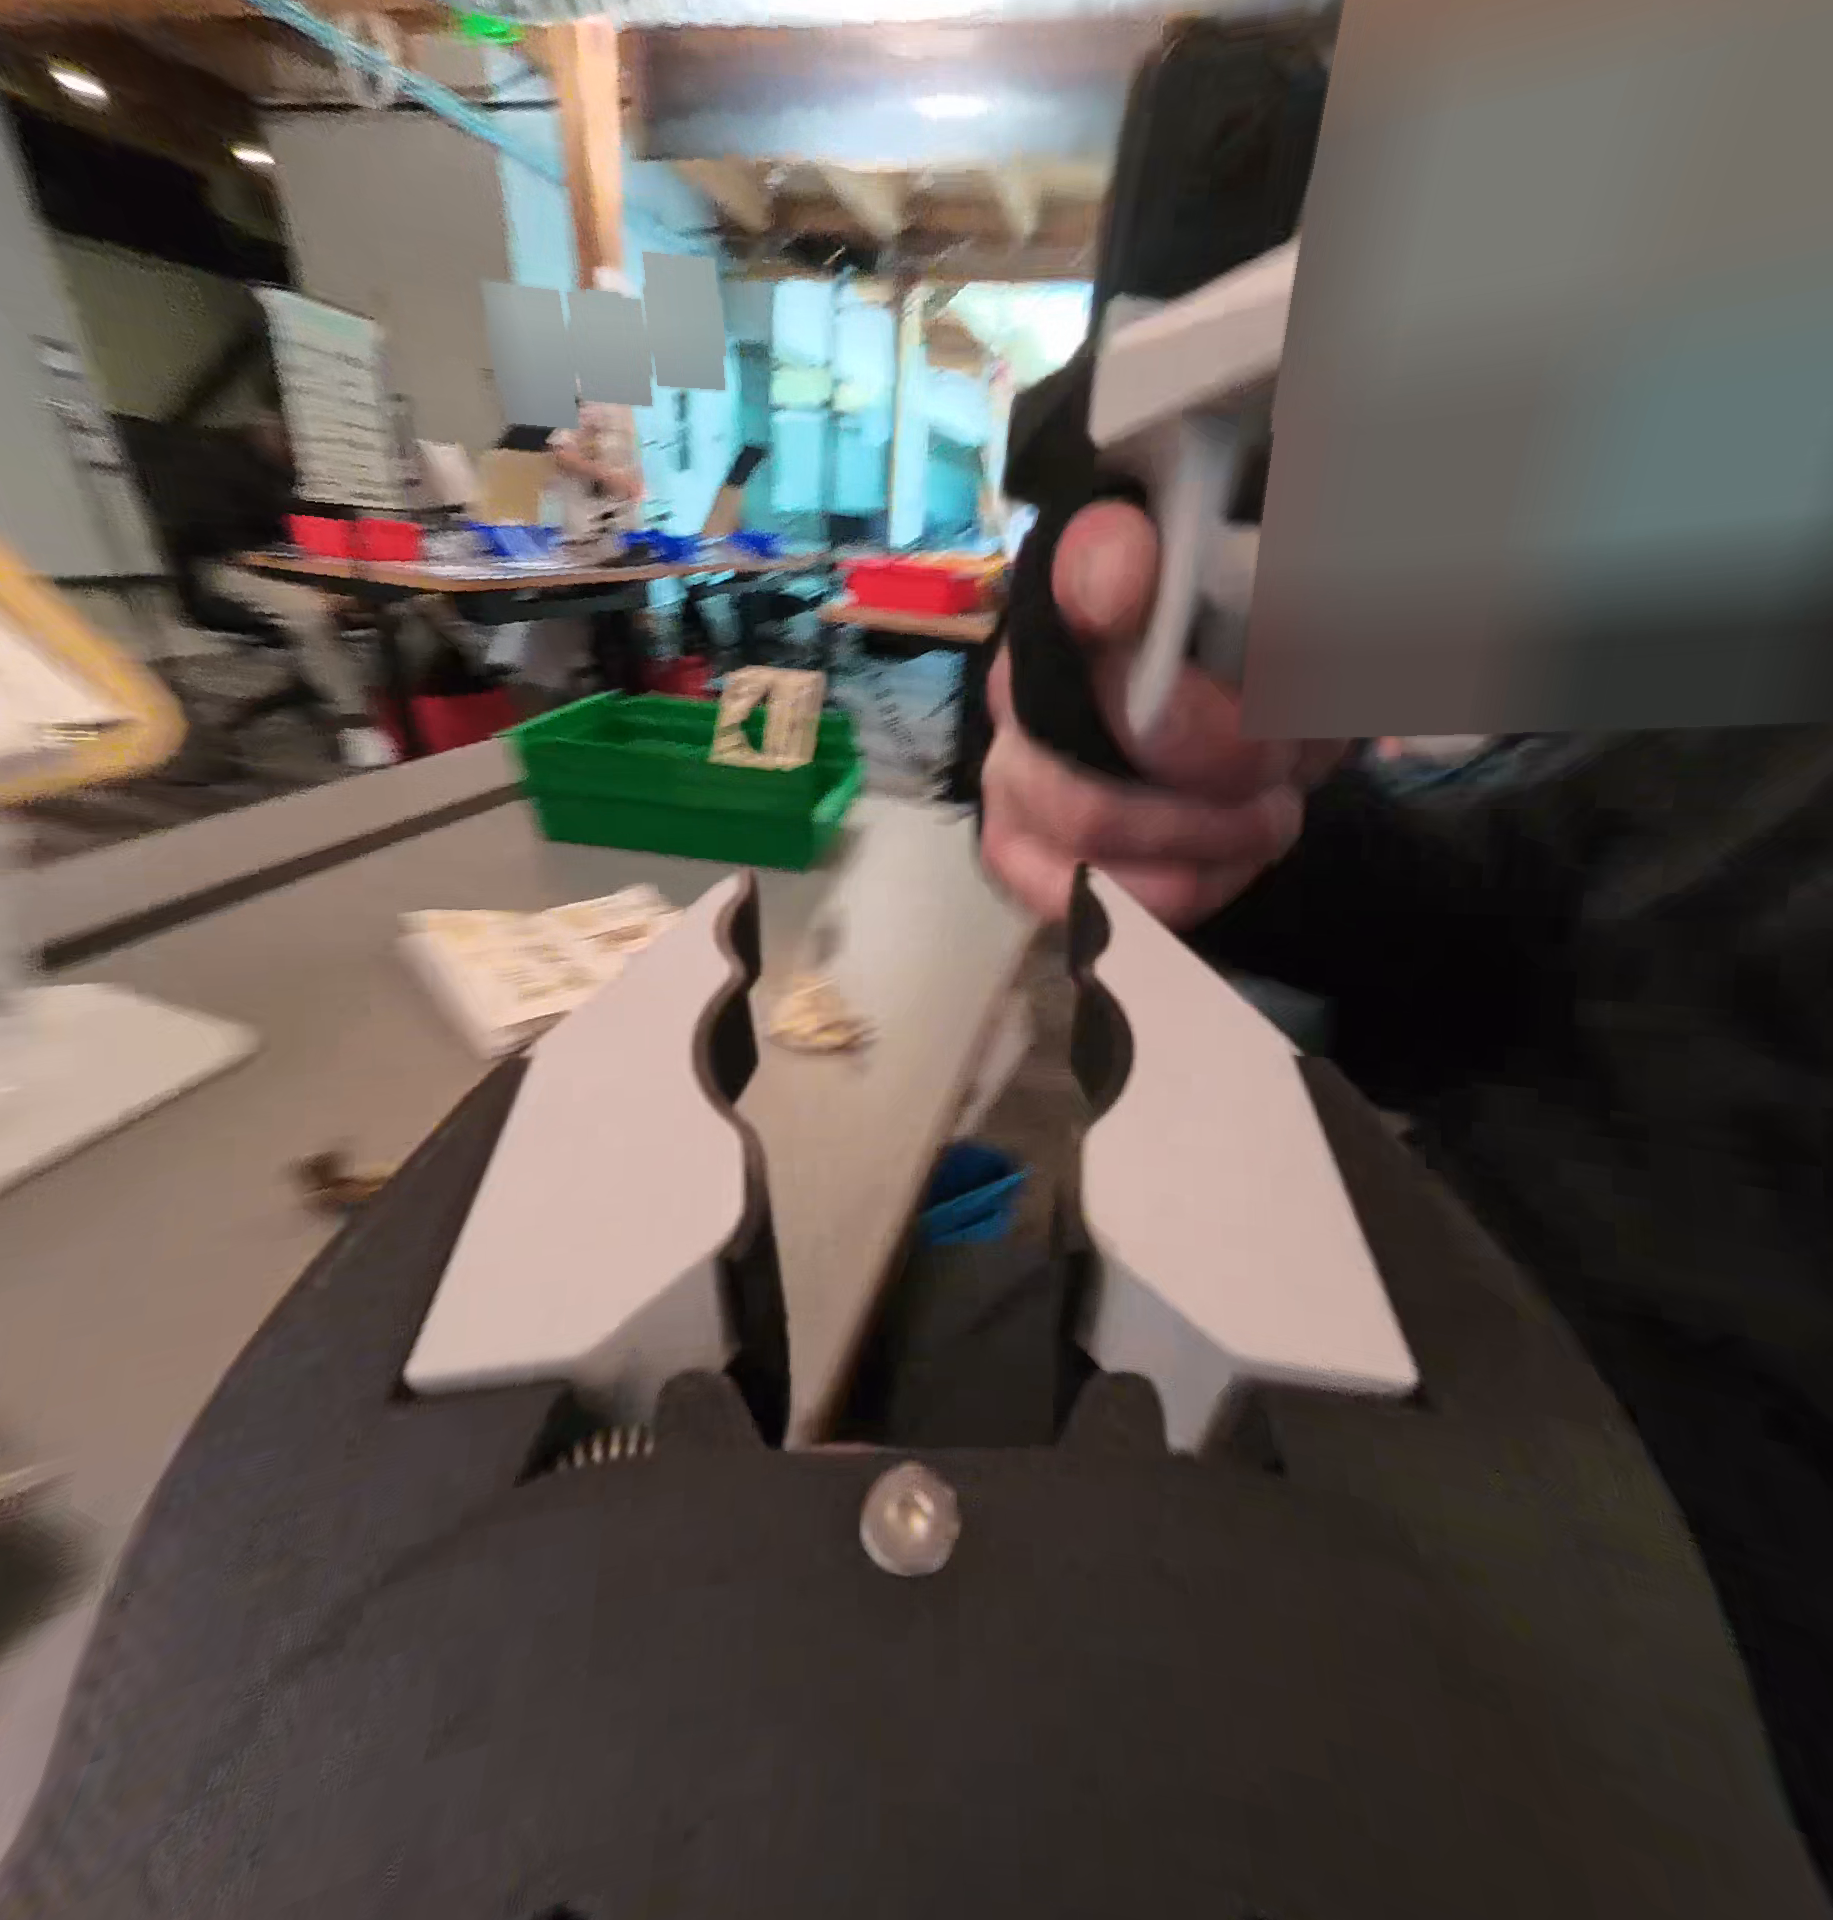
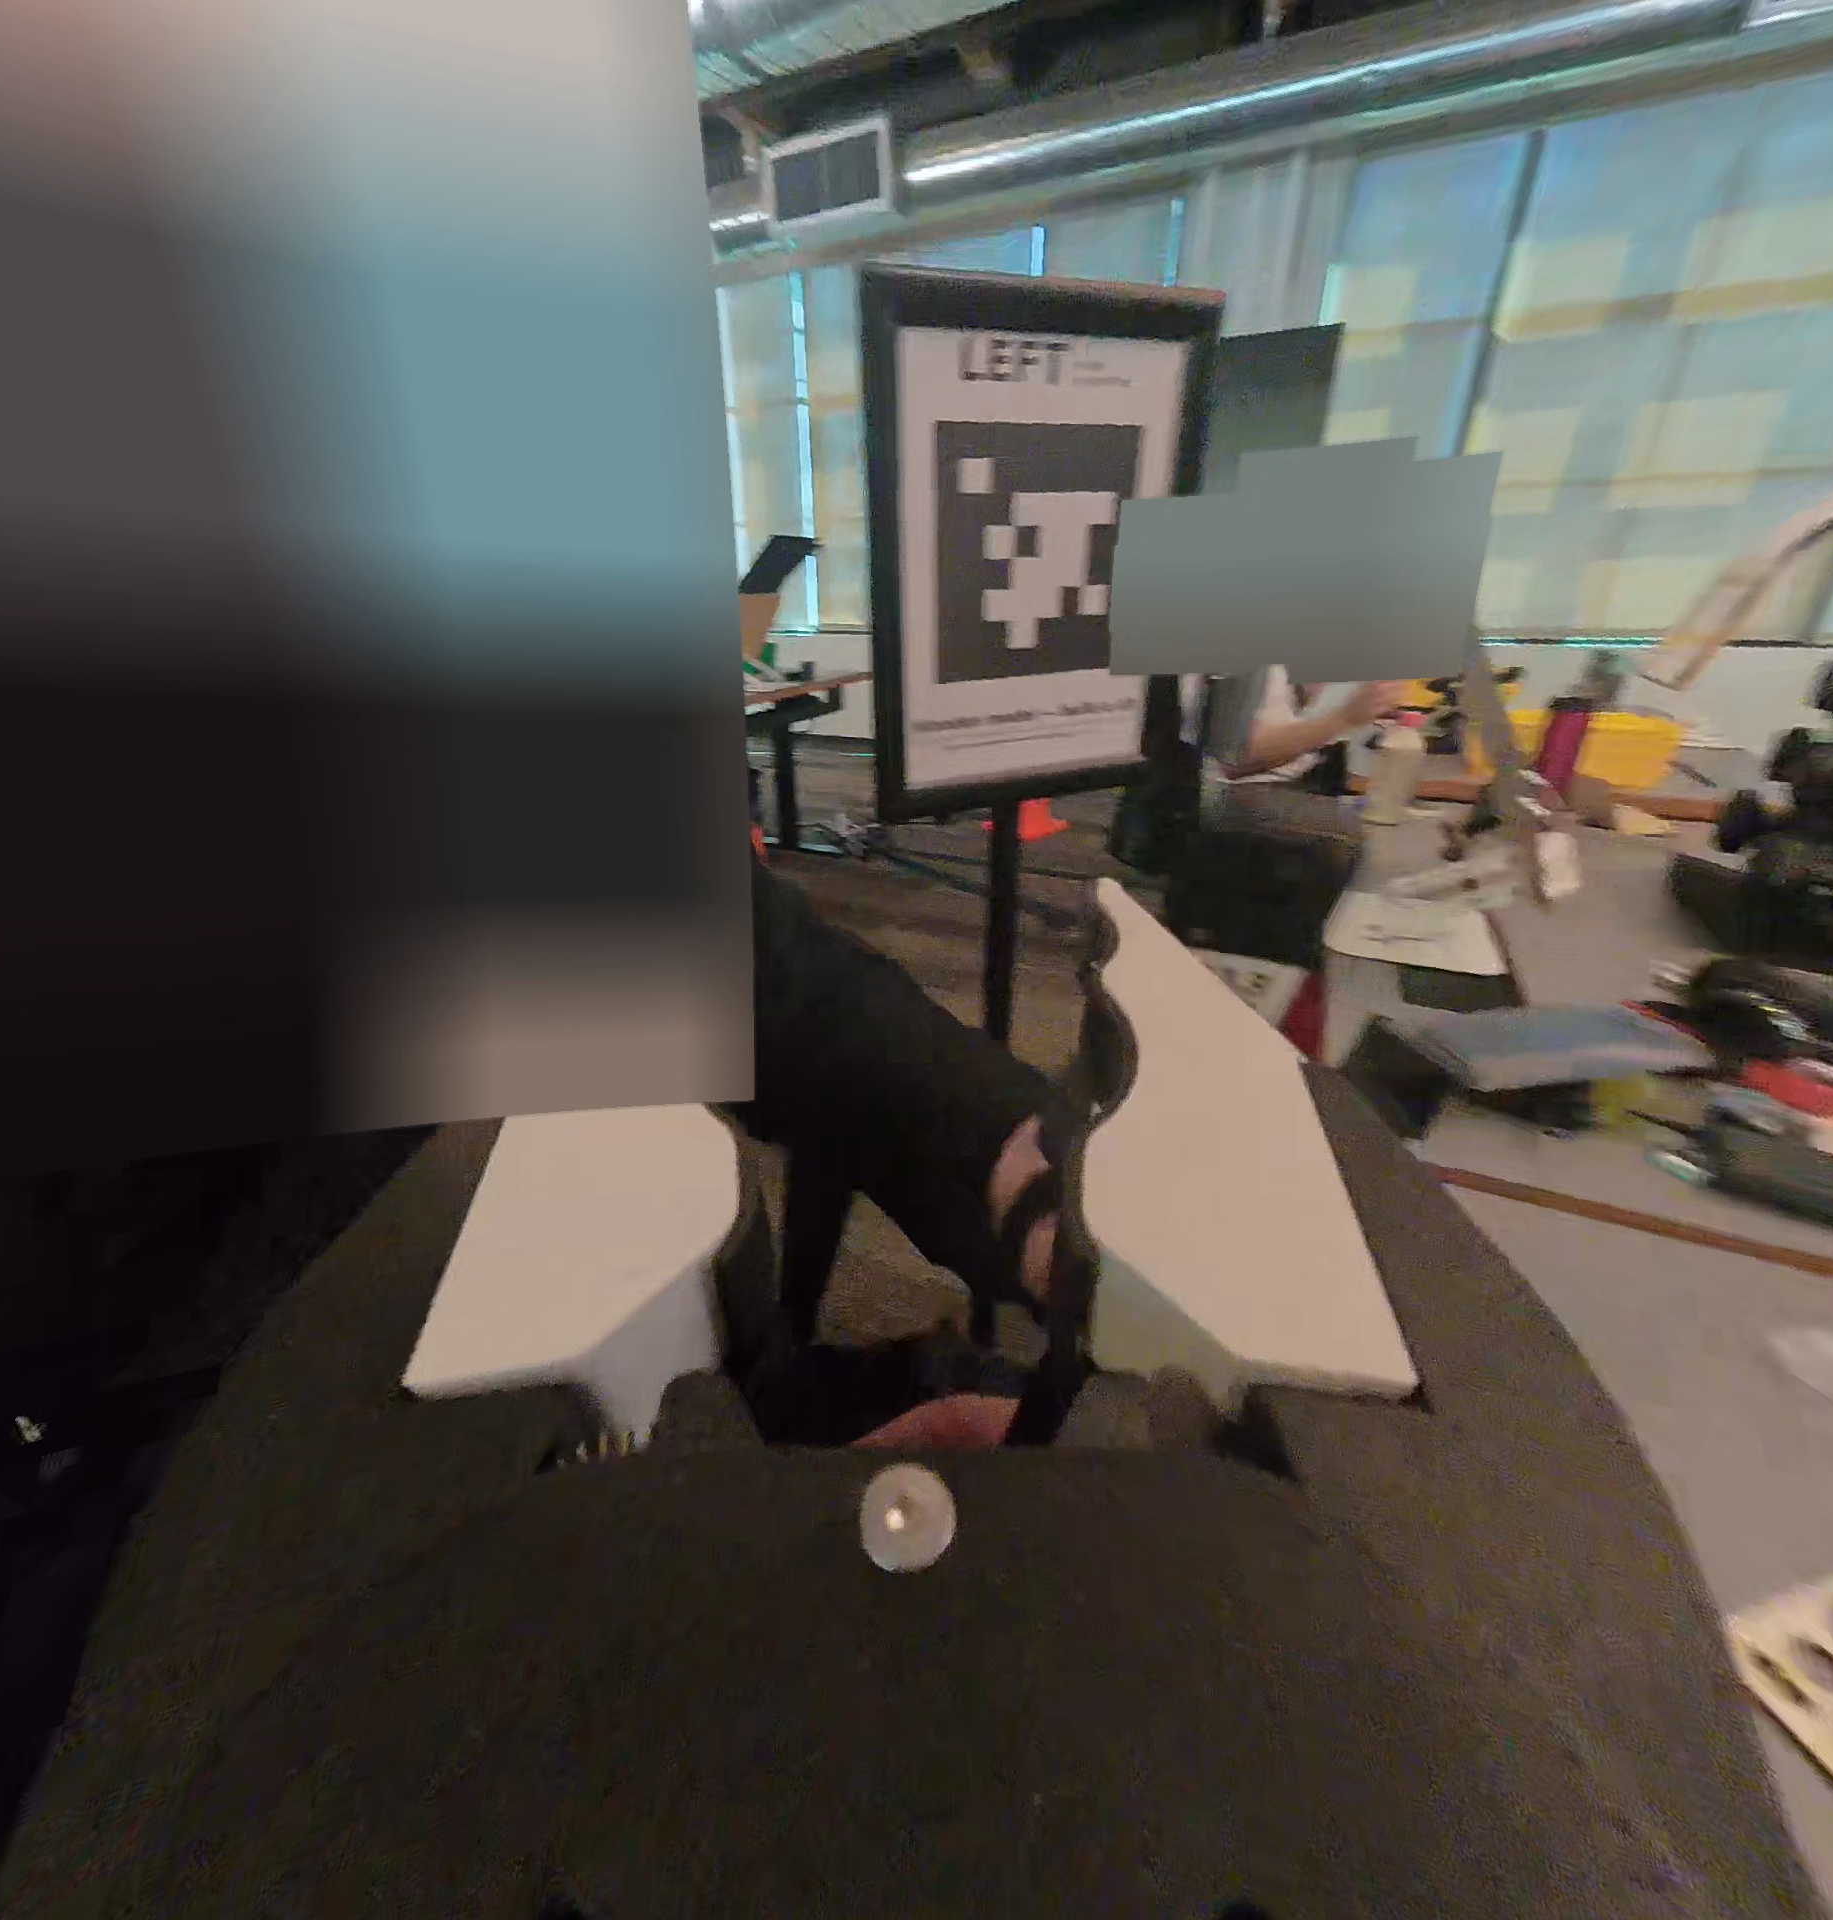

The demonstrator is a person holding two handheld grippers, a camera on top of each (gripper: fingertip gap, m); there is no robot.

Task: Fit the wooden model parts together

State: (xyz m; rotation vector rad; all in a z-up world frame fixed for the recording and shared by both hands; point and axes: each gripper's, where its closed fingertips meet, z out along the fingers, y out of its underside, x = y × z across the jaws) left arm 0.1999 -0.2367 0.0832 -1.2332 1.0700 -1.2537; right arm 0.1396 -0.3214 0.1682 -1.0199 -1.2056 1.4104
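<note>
Bright indoor light, daylight through windows (image 2: pixel 1618 364) (right wrist view), heavy motion blur, wide-angle warping.

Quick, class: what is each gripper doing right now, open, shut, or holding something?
Left gripper: open, holding nothing.
Right gripper: open, nothing between its fingers; one fingertip is hidden by a blur patch.

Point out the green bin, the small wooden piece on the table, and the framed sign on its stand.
green bin (image 1: pixel 683 800): left wrist view, front wall.
wooden piece (image 1: pixel 816 1020): left wrist view, its middle.
framed sign (image 2: pixel 1037 748): right wrist view, lower white margin.
</note>
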